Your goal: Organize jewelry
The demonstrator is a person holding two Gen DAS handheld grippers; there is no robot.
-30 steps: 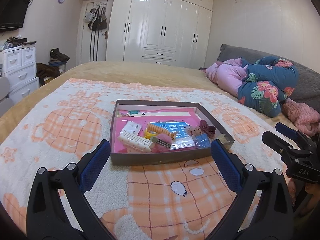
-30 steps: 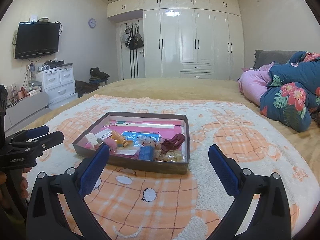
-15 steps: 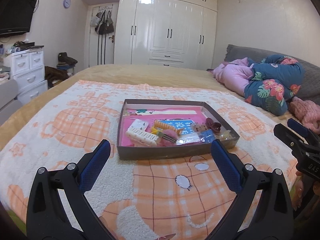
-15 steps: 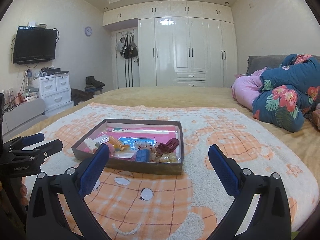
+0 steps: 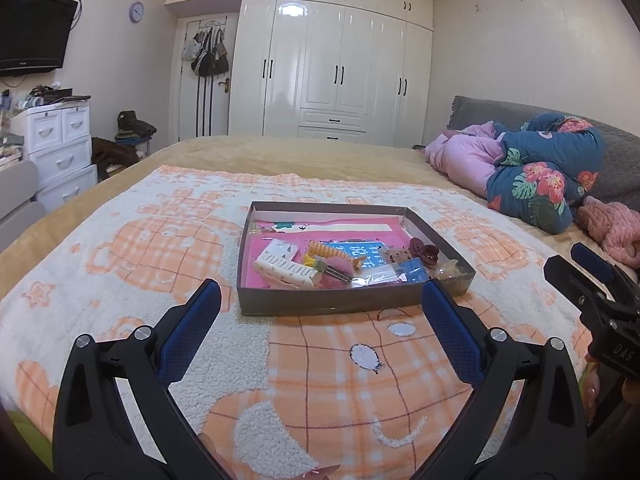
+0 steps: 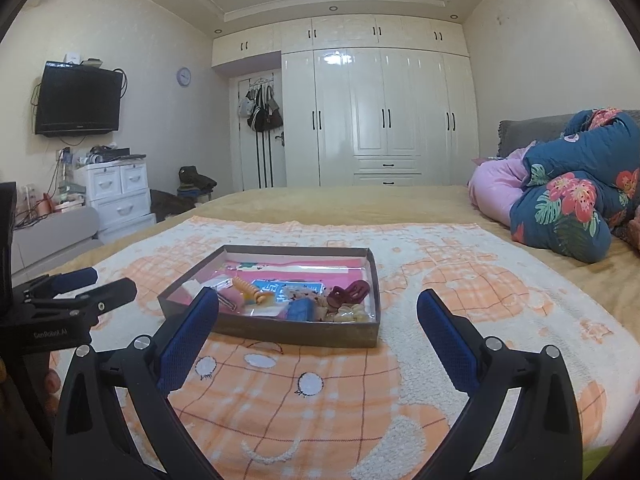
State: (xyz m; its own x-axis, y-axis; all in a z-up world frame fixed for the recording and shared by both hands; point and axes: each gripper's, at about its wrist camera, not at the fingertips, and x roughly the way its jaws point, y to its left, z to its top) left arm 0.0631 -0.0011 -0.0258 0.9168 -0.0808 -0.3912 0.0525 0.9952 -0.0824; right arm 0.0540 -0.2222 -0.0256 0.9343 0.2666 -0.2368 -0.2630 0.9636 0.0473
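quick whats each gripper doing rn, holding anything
left gripper: open, holding nothing, short of the tray
right gripper: open, holding nothing

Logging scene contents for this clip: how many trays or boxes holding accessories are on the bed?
1. A single shallow grey box sits on the orange-and-white blanket, centred ahead of both open tools, with hair clips and small packets inside. Nothing else like it shows, though the bed's near edge is out of view.

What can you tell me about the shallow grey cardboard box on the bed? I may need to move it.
The shallow grey cardboard box is a rectangular, lidless tray with low walls and a pink lining. It lies flat on the orange-and-white fleece blanket, ahead of both open grippers, untouched. Inside lie hair clips, a coiled orange hair tie and small packets.
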